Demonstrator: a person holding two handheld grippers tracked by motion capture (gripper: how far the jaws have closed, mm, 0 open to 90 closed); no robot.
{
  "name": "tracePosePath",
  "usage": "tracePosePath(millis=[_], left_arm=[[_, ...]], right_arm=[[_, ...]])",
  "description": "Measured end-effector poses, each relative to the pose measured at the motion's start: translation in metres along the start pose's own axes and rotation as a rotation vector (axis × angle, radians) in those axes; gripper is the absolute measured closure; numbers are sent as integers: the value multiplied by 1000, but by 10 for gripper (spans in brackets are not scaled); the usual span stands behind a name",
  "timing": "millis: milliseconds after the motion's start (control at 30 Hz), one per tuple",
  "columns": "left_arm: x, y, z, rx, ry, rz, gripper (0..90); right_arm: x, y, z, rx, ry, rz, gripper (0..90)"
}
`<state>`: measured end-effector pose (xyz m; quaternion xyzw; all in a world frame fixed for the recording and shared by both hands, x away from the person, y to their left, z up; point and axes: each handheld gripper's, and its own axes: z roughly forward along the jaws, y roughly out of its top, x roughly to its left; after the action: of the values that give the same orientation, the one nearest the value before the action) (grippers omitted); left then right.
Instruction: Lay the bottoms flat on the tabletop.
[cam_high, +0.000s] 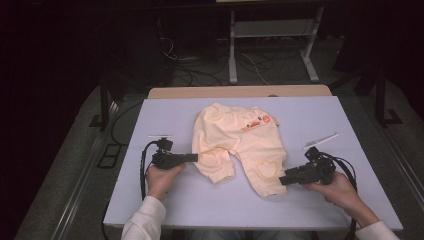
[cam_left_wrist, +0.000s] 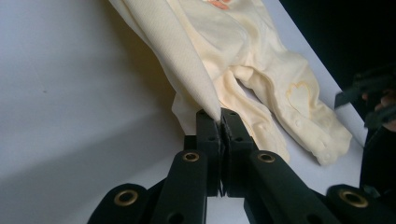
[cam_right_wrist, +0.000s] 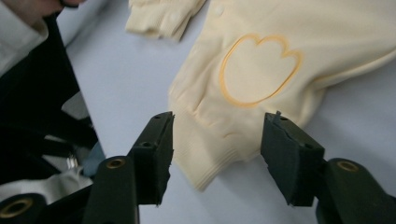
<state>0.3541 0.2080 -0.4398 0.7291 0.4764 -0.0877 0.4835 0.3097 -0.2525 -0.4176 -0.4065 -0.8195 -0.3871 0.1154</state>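
Observation:
Pale yellow baby pants (cam_high: 240, 145) lie flat on the white table top (cam_high: 325, 112), waist at the far side, with orange heart outlines on both legs. My left gripper (cam_high: 195, 158) comes in from the left and is shut on a lifted fold of the pants (cam_left_wrist: 261, 70) at their left edge; the cloth is pinched between the tips (cam_left_wrist: 219, 119). My right gripper (cam_high: 283, 180) lies at the cuff of the right leg. Its jaws (cam_right_wrist: 219, 123) stand open around that cuff (cam_right_wrist: 215, 154) without pressing it. The heart outline (cam_right_wrist: 259, 67) lies just past the jaws.
A thin white strip (cam_high: 320, 139) lies on the table near the right gripper, and another (cam_high: 160, 135) near the left one. Beyond the table's far edge stand a desk frame (cam_high: 232, 55) and loose cables on the dark floor.

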Motion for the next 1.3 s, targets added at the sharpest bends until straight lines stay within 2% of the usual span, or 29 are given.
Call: tracePosePath(millis=[133,300,467,567,633,733,833,1000,1100,1300], left_arm=[[1,-1,-1,2,-10,-3,865],[0,-2,-1,-1,-13,-6,864],[0,-2,-2,-1,-32,-4,864],[1,-2,-2,0,-51,-8,864],[1,-1,-4,6,-51,-1,864],[3,1,-9,14,-26,16,864],[6,2,-13,10,6,28,864],[10,2,-18,-12,43,26,863],[12,2,-18,-3,76,39,863],[12,2,-18,-8,100,48,851]], right_arm=[[-8,7,-3,-36,-53,18,414],[-21,14,6,-31,-129,47,399],[-35,23,13,-66,-153,89,400],[-43,29,19,-76,-148,116,449],[-47,33,24,-77,-152,123,545],[-49,36,28,-71,-156,113,755],[-49,36,27,-72,-154,107,837],[-50,35,23,-85,-136,113,858],[-50,35,22,-94,-130,116,859],[-50,35,21,-110,-117,123,860]])
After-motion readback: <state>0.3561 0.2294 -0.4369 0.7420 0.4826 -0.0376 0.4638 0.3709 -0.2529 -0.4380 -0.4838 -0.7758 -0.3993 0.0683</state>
